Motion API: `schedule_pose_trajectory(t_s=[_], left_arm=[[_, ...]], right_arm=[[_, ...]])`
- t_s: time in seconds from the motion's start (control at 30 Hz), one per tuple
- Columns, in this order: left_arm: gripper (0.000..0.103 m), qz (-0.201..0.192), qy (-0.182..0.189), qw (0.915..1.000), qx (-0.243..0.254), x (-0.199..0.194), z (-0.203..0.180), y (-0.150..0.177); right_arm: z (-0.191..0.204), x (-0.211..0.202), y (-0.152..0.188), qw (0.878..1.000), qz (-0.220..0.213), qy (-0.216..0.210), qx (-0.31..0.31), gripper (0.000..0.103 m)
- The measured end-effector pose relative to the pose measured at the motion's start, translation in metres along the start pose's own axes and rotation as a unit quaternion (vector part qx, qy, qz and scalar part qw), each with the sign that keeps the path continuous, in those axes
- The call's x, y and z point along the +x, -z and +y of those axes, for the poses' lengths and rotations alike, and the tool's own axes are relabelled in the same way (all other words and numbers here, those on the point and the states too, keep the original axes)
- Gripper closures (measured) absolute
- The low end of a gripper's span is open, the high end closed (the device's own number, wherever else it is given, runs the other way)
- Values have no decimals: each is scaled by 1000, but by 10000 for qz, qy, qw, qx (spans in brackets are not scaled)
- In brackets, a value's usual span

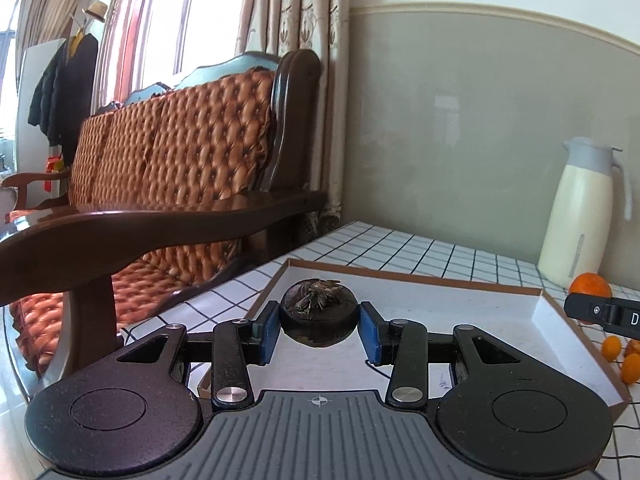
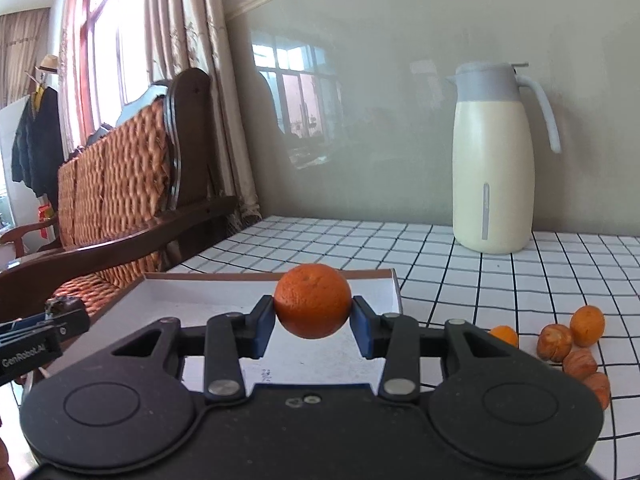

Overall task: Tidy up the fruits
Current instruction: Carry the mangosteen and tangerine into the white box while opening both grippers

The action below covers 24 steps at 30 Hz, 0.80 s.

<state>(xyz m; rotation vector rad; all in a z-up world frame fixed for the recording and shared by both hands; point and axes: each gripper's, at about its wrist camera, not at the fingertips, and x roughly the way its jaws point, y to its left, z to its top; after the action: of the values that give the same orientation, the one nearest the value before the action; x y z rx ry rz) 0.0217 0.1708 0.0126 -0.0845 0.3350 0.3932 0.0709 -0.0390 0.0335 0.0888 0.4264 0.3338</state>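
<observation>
One dark mangosteen (image 1: 319, 317), dried calyx on top, is sitting clamped between the blue pads (image 1: 269, 332) of the left gripper (image 1: 319, 334), held above the white floor of the shallow cardboard tray (image 1: 500, 312), toward its far left corner. One orange (image 2: 312, 300) is being pinched by the right gripper (image 2: 312, 330), both pads pressing its sides, hanging over the tray's right half, short of the far rim.

The tray is lying on the checked tablecloth (image 2: 440, 248) near the table's left edge; nothing else is resting inside it as far as either view shows.

Loose fruit on the cloth, right of the tray, right wrist view: two small orange citrus (image 2: 587, 325) and four brownish wrinkled fruits (image 2: 555, 341), clustered together, some touching. The count is uncertain where the gripper body is covering them.

One cream thermos jug (image 2: 493, 160) with grey lid is standing upright at the table's far edge, against the wall. One wooden sofa (image 1: 180, 152) with tufted orange cushions is sitting beyond the left edge.
</observation>
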Motion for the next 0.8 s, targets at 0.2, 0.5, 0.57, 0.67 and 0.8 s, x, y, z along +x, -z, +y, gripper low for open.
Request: schedule_pose_trajectory(t_s=[0.2, 0.5, 0.57, 0.67, 0.8], left_arm=[[61, 226, -98, 9997, -61, 22, 5, 1], [22, 659, -35, 9976, -217, 42, 8, 0], [0, 298, -163, 9992, -215, 29, 6, -3], [0, -144, -160, 9998, -34, 12, -1, -7], [0, -360, -204, 9991, 64, -1, -6, -8]], right_arm=[[-5, 20, 3, 9996, 170, 188, 100, 70], [-1, 17, 2, 9991, -133, 404, 33, 25], [0, 7, -1, 9988, -349, 352, 10, 16], [-2, -9, -4, 9970, -714, 286, 100, 8], [-3, -26, -8, 9927, -1172, 285, -34, 6]])
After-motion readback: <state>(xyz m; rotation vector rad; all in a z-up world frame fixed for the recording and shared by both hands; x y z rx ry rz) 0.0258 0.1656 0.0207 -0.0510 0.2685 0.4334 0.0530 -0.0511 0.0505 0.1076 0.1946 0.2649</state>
